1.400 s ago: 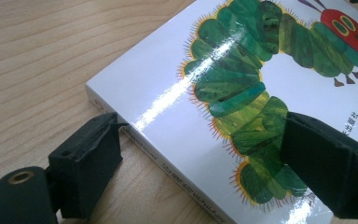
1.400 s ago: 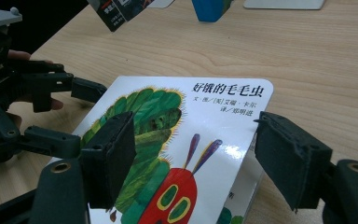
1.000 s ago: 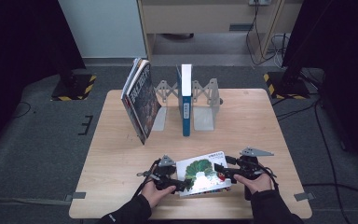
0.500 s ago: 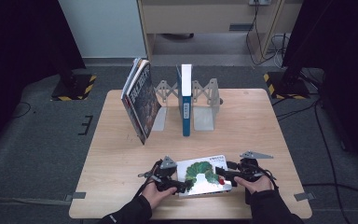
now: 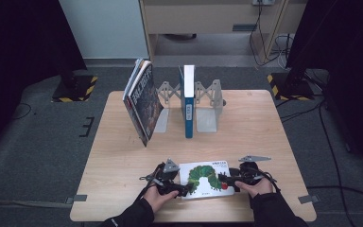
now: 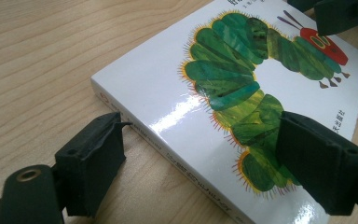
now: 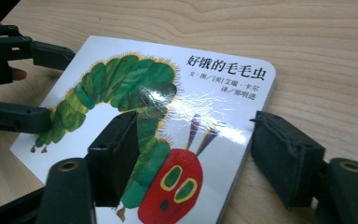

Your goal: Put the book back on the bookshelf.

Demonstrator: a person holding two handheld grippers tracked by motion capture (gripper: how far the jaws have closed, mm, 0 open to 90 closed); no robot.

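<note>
Both grippers, left gripper [image 5: 182, 188] and right gripper [image 5: 223, 179], are being held half-open astride the caterpillar book [image 5: 207, 178], which is lying flat at the table's [image 5: 264, 127] near edge, long axis running between them.

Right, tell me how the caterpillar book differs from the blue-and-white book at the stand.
The caterpillar book lies flat, cover up, at the table's near edge; the blue-and-white book stands upright between the metal bookends, farther back. The caterpillar book shows its whole picture cover; the blue-and-white book shows mainly its narrow edge. The caterpillar book sits between both grippers; the blue-and-white book stands untouched. Both rest on the wooden table.
</note>
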